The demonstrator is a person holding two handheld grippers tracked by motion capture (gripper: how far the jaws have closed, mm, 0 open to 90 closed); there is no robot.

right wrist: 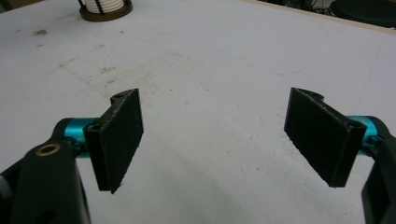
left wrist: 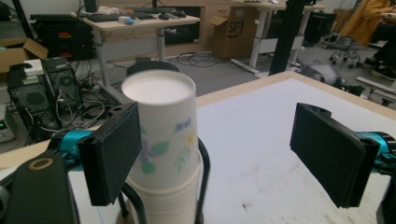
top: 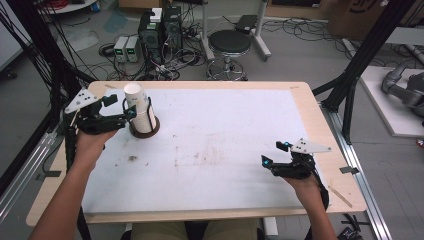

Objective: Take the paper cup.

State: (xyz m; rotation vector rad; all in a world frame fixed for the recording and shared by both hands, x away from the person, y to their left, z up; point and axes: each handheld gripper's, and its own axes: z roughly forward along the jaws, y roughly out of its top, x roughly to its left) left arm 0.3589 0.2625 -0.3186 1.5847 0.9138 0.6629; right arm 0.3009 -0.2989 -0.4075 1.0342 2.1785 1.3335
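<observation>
Partly hidden cup stack [left wrist: 161, 140] behind finger

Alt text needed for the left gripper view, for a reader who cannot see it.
A stack of paper cups in a black wire holder stands just ahead of the open left claw, beside its left-hand jaw, with the other jaw well clear. The white table lies beyond.

The cardboard box [left wrist: 232, 32] reads "SF"; the paper cup's [left wrist: 164, 130] blue print is unreadable.
</observation>
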